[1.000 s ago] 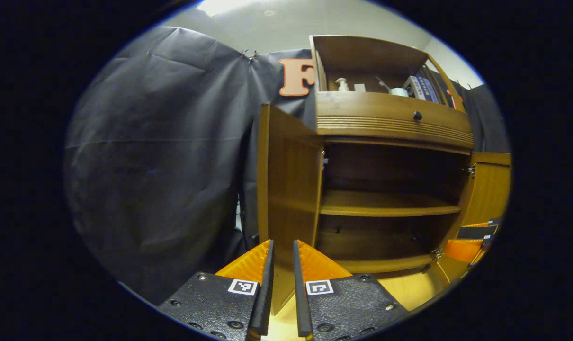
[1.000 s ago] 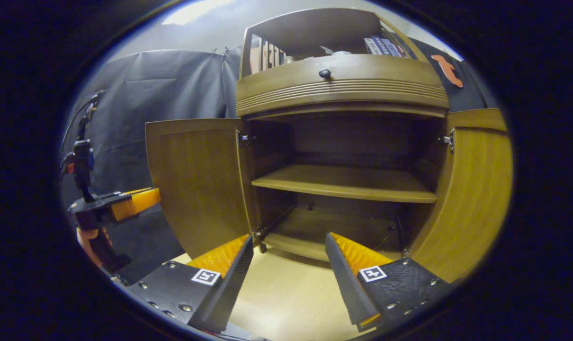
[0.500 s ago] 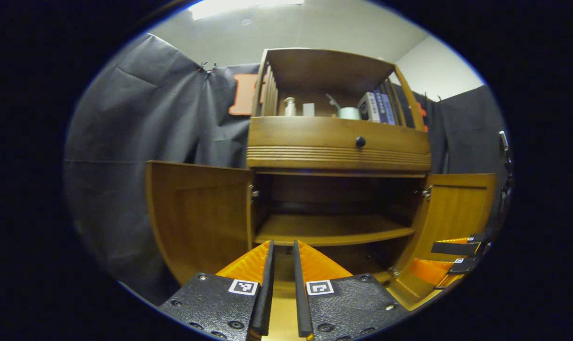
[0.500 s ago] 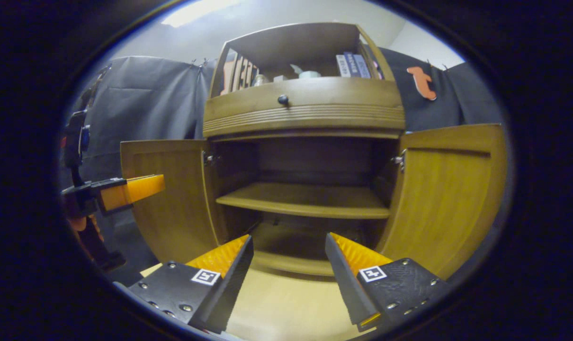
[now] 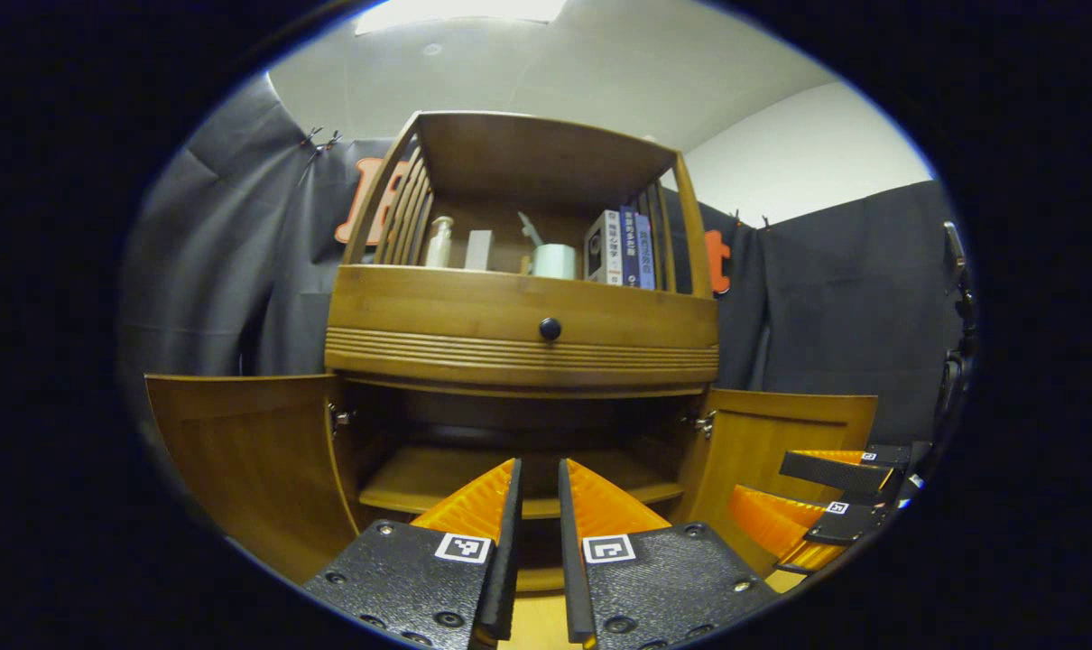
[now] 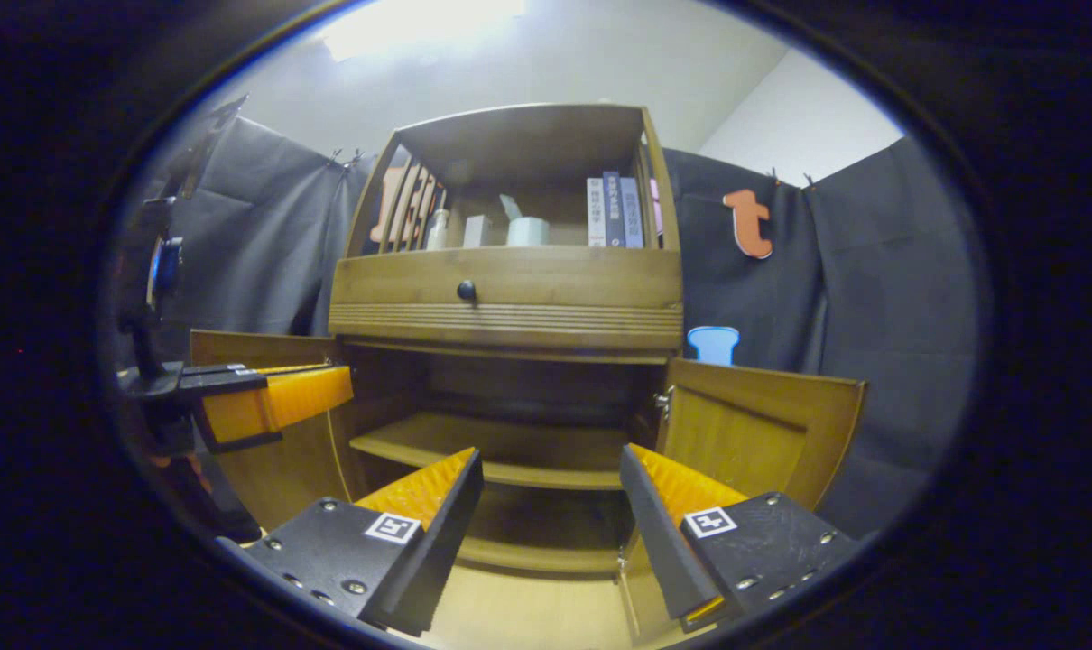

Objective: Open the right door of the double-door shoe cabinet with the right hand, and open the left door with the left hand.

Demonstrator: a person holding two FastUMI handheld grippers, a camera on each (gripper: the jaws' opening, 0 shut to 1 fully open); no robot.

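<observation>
We hold both tools clear of the shoe cabinet, since both doors stand swung out. The left door and right door expose the inner shelf. The left tool is nearly closed on nothing; the right tool gapes, empty. We judge the task complete.

Both grippers have drawn back from the shoe cabinet, which now sits farther off with both doors open.
</observation>
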